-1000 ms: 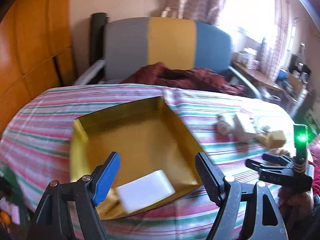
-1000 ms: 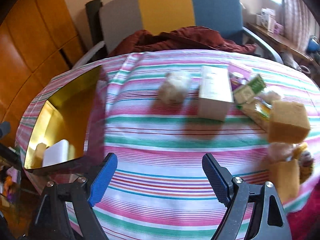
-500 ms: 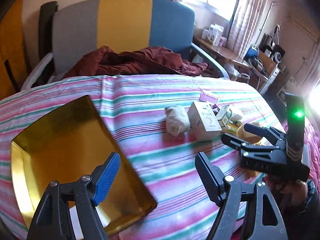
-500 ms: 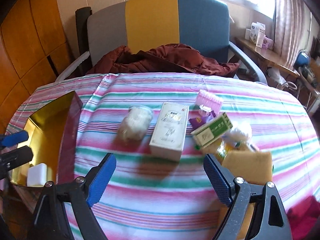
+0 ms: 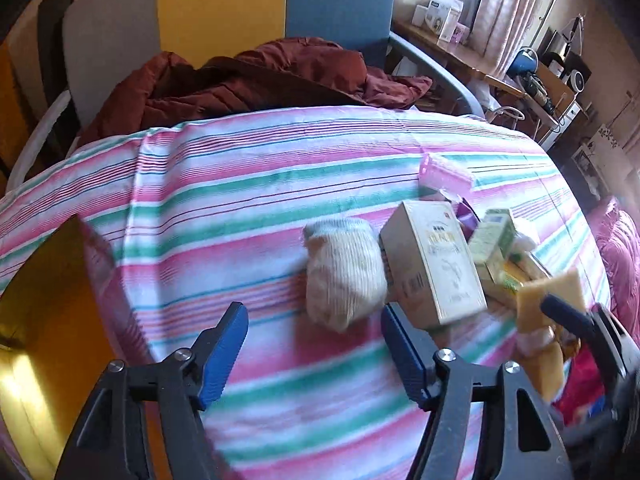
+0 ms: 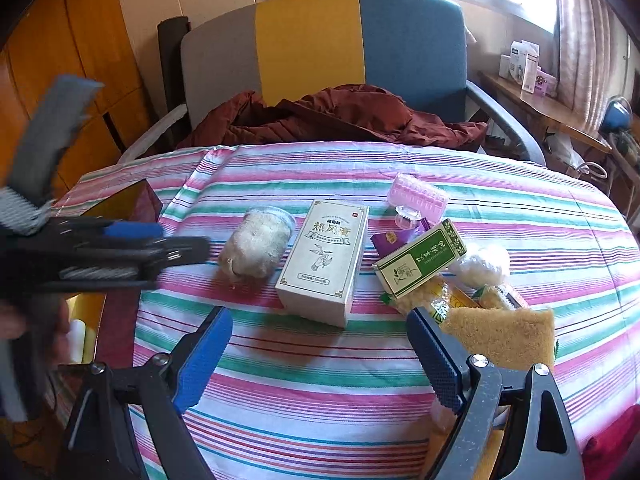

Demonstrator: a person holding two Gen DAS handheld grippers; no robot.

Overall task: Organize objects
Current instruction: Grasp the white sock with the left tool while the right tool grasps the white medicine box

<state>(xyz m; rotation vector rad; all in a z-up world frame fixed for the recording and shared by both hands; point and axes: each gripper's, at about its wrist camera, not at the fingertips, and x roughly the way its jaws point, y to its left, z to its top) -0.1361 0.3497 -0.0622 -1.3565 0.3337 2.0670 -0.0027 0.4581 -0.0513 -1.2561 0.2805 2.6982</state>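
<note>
Objects for sorting lie clustered on the pink-and-green striped tablecloth (image 6: 320, 380): a cream knitted sock bundle (image 5: 344, 272), a tall beige carton with printed characters (image 5: 434, 264), a green-and-white slim carton (image 6: 420, 258), a pink ridged plastic case (image 6: 420, 196), and a tan sponge block (image 6: 500, 332)

Your left claw (image 5: 314, 348) is angled down at the cloth with the sock bundle just ahead of its tips and slightly toward the right finger. Its jaws are closing, yet nothing sits between the blue pads (image 5: 224, 354) and nothing is touched. I judge the bundle to be the intended pick; the closing looks early, since the bundle appears nearly as broad as the remaining gap

The gold-lined open box (image 5: 44, 320) lies to the left of that claw, near its left finger, well apart from the cluster. That placement suits it as the collection point, which is presumably why the loose items are worked from the near end of the row

Your right claw (image 6: 320, 354) stands spread and empty, the beige carton ahead between its tips, the sponge block touching or just beside its right finger. It holds nothing, seemingly waiting clear of the left claw's path

Risk: the soft bundle may roll against the carton if nudged
</note>
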